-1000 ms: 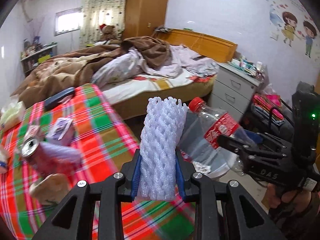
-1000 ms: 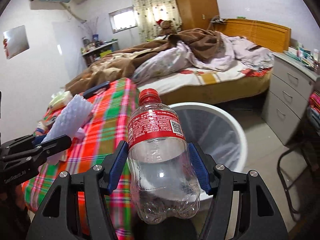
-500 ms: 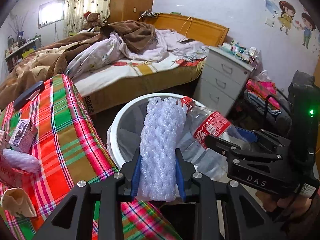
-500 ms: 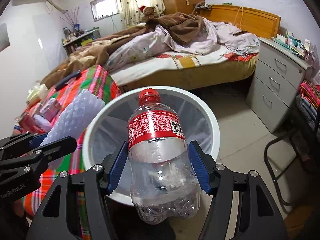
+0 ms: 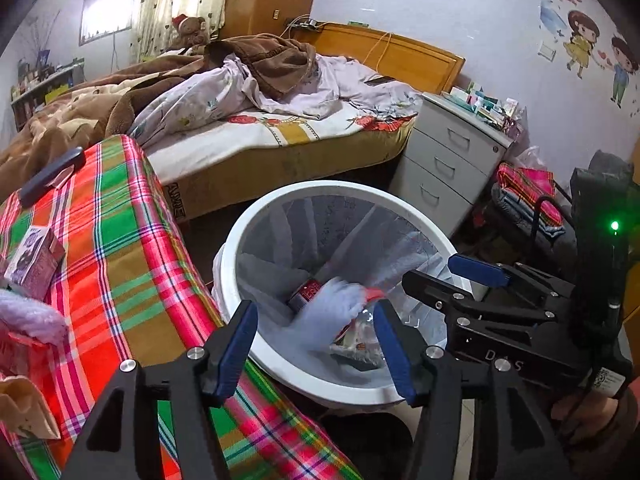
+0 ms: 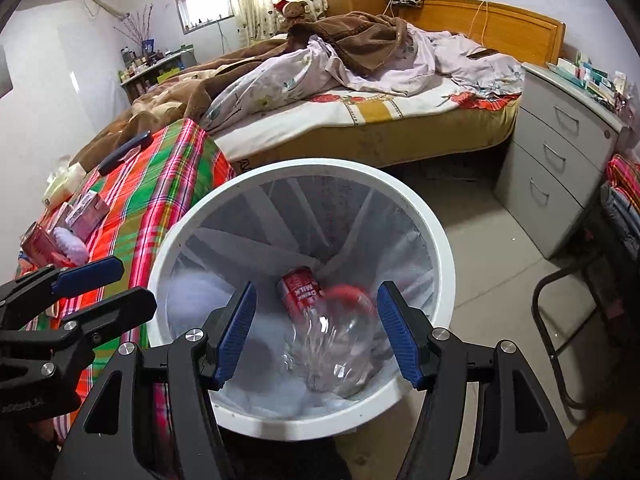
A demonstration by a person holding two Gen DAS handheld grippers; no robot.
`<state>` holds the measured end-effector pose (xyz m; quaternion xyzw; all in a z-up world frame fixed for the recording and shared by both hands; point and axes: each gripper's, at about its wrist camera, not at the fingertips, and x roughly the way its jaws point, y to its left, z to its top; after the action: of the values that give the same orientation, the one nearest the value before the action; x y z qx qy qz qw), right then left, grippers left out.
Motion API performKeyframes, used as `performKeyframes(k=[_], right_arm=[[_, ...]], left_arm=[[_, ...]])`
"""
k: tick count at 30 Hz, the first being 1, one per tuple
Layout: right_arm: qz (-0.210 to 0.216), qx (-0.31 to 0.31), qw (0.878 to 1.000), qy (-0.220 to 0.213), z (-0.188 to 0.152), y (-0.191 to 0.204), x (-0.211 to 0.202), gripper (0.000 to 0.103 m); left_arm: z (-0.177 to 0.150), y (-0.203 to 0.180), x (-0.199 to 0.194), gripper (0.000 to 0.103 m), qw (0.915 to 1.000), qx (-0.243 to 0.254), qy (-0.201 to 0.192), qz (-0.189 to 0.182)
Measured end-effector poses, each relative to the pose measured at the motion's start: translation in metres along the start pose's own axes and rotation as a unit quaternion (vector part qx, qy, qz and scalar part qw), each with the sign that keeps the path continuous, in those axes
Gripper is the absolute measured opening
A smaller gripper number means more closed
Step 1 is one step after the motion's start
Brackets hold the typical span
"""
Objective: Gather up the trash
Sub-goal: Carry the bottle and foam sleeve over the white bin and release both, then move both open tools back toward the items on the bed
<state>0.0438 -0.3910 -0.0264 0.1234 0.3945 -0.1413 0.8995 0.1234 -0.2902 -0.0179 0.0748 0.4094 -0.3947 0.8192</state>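
A white trash bin (image 5: 280, 364) (image 6: 304, 420) with a clear liner stands on the floor beside the table. My left gripper (image 5: 316, 346) is open and empty above the bin's near rim. A white foam net (image 5: 328, 316) falls blurred inside the bin. My right gripper (image 6: 316, 336) is open and empty over the bin. A clear plastic bottle with a red label (image 6: 336, 348) drops blurred inside it, next to a red milk can (image 6: 300, 288). The foam net shows as a white blur in the right wrist view (image 6: 192, 300).
A table with a plaid cloth (image 5: 108, 264) (image 6: 160, 184) holds a small purple carton (image 5: 32, 264), another foam net (image 5: 28, 316), a red can (image 6: 40, 244) and paper scraps. A bed (image 5: 260, 120), a grey drawer unit (image 5: 448, 168) and a black chair frame (image 6: 560, 320) surround the bin.
Both grippers opened over the bin. The foam net left my left gripper and the bottle left my right gripper; both now fall inside the bin.
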Motion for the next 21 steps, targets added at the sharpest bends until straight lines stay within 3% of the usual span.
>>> performKeyframes(k=[21], right_arm=[[0.016, -0.017, 0.999, -0.048, 0.002, 0.043, -0.03, 0.065]], left_arm=[[-0.022, 0.032, -0.074, 0.06, 0.9968, -0.032, -0.059, 0.044]])
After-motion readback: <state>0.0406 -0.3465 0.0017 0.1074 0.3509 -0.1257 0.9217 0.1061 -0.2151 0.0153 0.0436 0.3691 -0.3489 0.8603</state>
